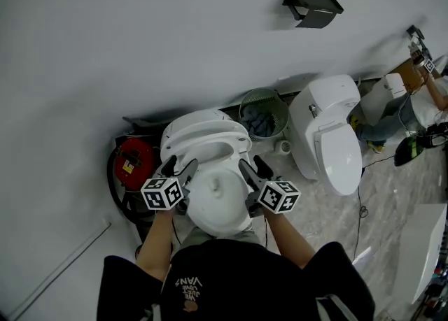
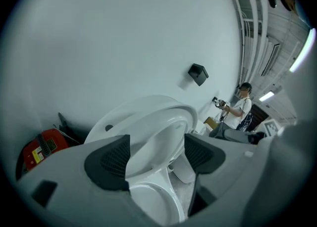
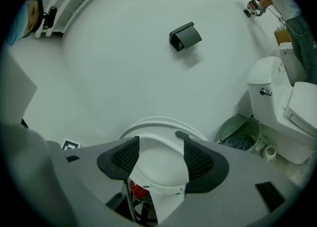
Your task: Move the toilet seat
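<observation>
The toilet (image 1: 218,204) stands near, backed against the wall (image 1: 140,33), with its seat (image 1: 210,146) raised at the far end. The left gripper (image 1: 178,167) is at the seat's left edge and the right gripper (image 1: 250,167) at its right edge, each with the rim held between its jaws. A canister (image 1: 133,162) sits just left of the toilet. To the right, a bin (image 1: 246,103) by the wall holds a cloth (image 1: 262,124). A roll (image 1: 283,147) lies beside the bin, then a second toilet (image 1: 329,134). A holder (image 1: 313,7) hangs on the wall beyond the bin. A person (image 2: 241,108) stands far right.
</observation>
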A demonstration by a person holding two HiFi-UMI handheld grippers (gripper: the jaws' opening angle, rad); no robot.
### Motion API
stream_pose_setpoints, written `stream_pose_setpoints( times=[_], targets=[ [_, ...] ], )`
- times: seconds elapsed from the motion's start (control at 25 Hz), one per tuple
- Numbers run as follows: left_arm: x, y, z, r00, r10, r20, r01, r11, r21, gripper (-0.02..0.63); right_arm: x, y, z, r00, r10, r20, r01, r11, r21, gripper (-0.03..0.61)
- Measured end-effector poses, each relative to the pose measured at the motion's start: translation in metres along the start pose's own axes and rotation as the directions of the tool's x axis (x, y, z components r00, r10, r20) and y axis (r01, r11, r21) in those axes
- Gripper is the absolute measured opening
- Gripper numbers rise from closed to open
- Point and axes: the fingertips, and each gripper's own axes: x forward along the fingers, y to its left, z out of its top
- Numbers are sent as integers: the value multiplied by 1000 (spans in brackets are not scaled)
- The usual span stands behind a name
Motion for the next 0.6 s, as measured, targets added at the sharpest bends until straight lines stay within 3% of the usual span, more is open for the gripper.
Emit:
stream_pose_setpoints(
  times=[0.6],
  targets=[
    [-20,5,1,996,78,47,-80,996,38,344,-10,6,1,1000,23,0,-23,1000,-9,267]
  ],
)
